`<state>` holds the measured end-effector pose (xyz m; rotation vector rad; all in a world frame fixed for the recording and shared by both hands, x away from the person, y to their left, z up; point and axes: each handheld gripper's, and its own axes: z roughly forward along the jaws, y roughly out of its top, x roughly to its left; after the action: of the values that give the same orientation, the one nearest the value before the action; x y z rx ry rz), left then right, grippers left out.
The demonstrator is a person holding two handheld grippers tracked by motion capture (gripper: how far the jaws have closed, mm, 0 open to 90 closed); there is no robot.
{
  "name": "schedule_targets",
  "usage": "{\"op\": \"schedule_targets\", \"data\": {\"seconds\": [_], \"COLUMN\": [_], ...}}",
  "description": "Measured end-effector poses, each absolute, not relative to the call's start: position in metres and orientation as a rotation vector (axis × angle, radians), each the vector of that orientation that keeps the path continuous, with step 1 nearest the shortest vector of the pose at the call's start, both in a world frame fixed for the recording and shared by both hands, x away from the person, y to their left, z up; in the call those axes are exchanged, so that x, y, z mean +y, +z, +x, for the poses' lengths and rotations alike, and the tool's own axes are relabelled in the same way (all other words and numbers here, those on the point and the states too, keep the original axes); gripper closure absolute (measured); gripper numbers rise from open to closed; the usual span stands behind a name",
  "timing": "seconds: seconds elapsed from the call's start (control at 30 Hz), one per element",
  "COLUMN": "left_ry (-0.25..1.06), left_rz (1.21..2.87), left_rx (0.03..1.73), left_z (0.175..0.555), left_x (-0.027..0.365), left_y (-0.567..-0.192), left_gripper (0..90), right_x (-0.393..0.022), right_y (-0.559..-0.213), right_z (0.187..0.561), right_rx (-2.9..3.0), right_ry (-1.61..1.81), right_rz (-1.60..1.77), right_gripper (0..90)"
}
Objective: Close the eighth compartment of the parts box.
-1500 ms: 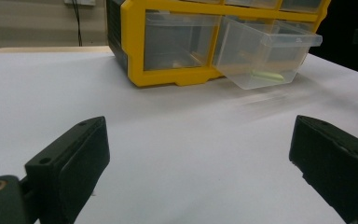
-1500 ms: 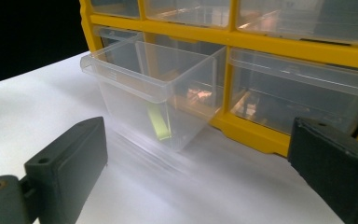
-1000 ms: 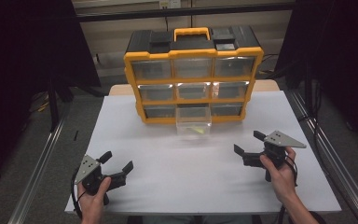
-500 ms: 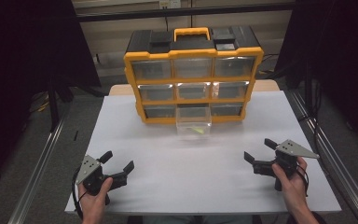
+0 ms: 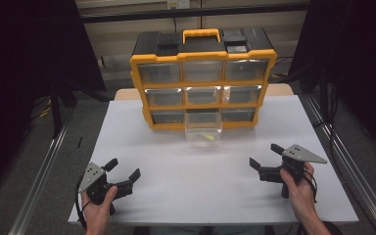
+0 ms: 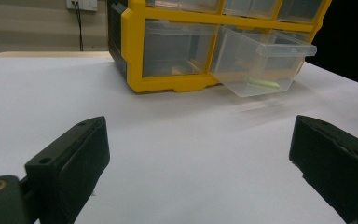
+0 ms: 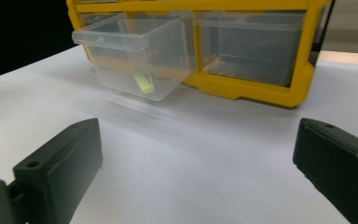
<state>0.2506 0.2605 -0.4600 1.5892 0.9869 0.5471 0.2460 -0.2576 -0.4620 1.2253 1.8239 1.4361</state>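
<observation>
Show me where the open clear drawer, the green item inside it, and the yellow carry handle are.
open clear drawer point(image 7: 121, 42): right gripper view, front rim.
green item point(image 6: 263, 84): left gripper view, its middle.
yellow carry handle point(image 5: 201, 33): high view, top bar.

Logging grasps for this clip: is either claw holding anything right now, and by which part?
Nothing is held. The left claw and the right claw are both open over the white table, well short of the pulled-out clear drawer.
</observation>
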Motion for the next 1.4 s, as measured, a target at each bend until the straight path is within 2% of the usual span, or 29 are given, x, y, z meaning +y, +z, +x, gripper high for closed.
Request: {"op": "schedule_targets", "data": {"seconds": [0.43,0.87,1.27,1.33,1.4], "left_ry": [0.543,0.535,0.541,0.538,0.541], "left_rz": [1.584,1.59,1.595,1.592,1.591], "left_rx": [0.974,0.964,0.948,0.944,0.945], "left_z": [0.25,0.253,0.252,0.252,0.252], "left_x": [0.259,0.257,0.257,0.256,0.256], "left_y": [-0.458,-0.459,-0.459,-0.458,-0.458], "left_gripper": [5.1,5.1,4.9,5.0,5.0], "right_x": [-0.24,-0.204,-0.178,-0.175,-0.173], "right_y": [-0.461,-0.458,-0.455,-0.454,-0.454], "right_z": [0.247,0.252,0.264,0.266,0.267], "right_rx": [1.852,1.992,2.017,2.042,2.045], "right_ry": [1.463,1.533,1.595,1.612,1.621], "right_rz": [1.155,1.025,0.983,0.97,0.957], "right_gripper": [0.8,1.6,7.8,13.7,14.3]}}
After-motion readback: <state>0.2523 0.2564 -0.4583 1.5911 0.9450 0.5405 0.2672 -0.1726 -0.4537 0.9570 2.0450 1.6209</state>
